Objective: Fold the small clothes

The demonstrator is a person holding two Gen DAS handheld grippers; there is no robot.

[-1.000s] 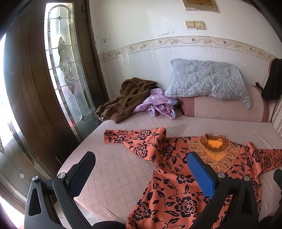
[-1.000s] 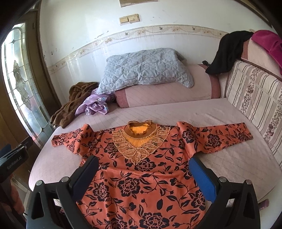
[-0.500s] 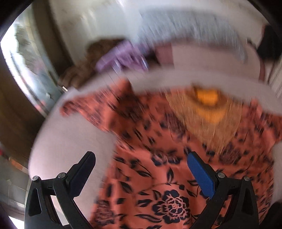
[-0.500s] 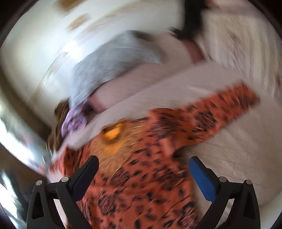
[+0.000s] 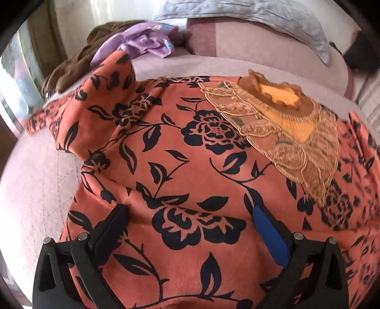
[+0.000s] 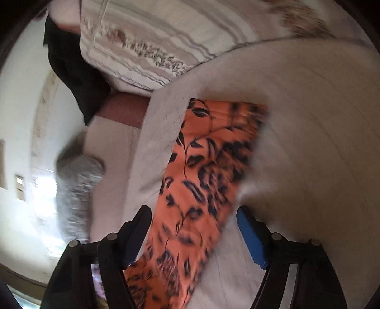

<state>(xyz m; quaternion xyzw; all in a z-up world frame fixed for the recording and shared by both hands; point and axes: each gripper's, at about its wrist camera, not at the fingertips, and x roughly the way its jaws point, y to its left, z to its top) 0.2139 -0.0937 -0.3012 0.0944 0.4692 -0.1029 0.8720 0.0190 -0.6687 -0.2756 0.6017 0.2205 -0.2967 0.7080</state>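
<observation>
An orange blouse with black flowers (image 5: 190,161) lies spread flat on the pink bed (image 5: 30,180), its gold lace collar (image 5: 289,128) at the upper right. My left gripper (image 5: 187,214) is open, low over the blouse's body, one finger on each side of a large flower. In the right wrist view the blouse's right sleeve (image 6: 204,171) stretches away over the bed (image 6: 308,142). My right gripper (image 6: 193,214) is open and straddles the sleeve, close above it. The right view is blurred and tilted.
A brown garment (image 5: 71,69) and a purple one (image 5: 142,42) lie at the bed's far left. A grey pillow (image 5: 273,19) rests on a pink bolster (image 5: 261,47). A striped cushion (image 6: 166,35) and black cloth (image 6: 71,66) border the bed's right side.
Both grippers have dropped from well above the bed to close over the blouse. The left went to the body, the right swung right and rolled over the right sleeve. Both stayed open.
</observation>
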